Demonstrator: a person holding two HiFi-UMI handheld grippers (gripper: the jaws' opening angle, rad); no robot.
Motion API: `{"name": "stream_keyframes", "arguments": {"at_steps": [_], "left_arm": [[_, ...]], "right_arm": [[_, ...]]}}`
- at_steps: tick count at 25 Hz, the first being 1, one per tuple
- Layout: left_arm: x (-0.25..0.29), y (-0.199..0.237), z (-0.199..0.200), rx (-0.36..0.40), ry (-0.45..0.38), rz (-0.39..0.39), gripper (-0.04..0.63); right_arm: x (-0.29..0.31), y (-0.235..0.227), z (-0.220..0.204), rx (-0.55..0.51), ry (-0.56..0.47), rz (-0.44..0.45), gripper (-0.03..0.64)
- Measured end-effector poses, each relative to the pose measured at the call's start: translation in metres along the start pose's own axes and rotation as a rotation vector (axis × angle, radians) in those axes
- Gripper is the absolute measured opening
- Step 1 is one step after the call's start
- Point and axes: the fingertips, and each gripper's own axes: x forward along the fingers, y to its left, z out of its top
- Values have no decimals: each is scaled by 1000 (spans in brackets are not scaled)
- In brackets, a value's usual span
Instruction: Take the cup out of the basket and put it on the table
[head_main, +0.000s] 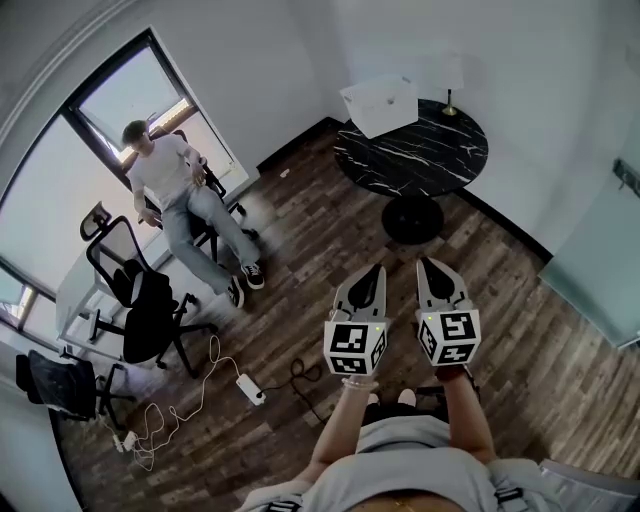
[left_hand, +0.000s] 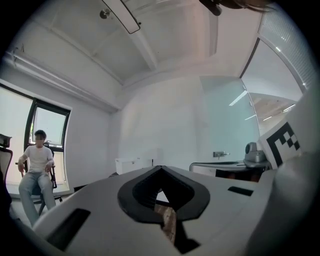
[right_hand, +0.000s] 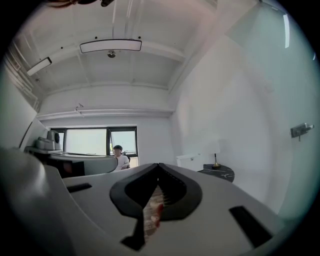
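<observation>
Dark wood-plank flooring (head_main: 310, 230) and white walls frame an office where 2 hand-held tools are raised side by side, close together but not touching. The left claw (head_main: 374, 274) is clenched, its jaws meeting at the tip with nothing between them; in its own view (left_hand: 160, 168) only a sliver of floor shows through the gap behind the tips. The right claw (head_main: 433, 266) is likewise clenched and empty, its jaws pressed together in the right gripper view (right_hand: 159, 165). Both point away from the holder toward a round black marble tabletop (head_main: 420, 155) standing well beyond them near the far wall. On the far side of that tabletop sits a white container (head_main: 380, 103), and near the far edge stands a small lamp (head_main: 450, 105) with a gold-coloured base. The cup cannot be made out in any view, so its place cannot be told. To the holder's left, a person (head_main: 175, 190) in a white shirt and jeans sits on a chair in front of a tall dark-framed window (head_main: 130, 95). Nearer the holder on that side stand 2 black office chairs (head_main: 140, 300), and a white power strip (head_main: 250, 388) lies on the floor with loose cables (head_main: 165, 420) trailing from it. A frosted glass panel (head_main: 600, 260) closes off the room at the right.
</observation>
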Motion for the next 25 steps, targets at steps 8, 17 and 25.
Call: {"name": "stream_keyframes", "arguments": {"at_steps": [8,17,25], "left_arm": [[14,-9,-5,3,22,-11,6],[38,-3,-9,-6,31,-42,6],[90,29,-10,-7,33,-98,6]], "right_arm": [[2,-13,4,-4,5,18,11],[13,-25,4,1,-7,-11,11],[68,-39,4,3,-6,-65,11]]}}
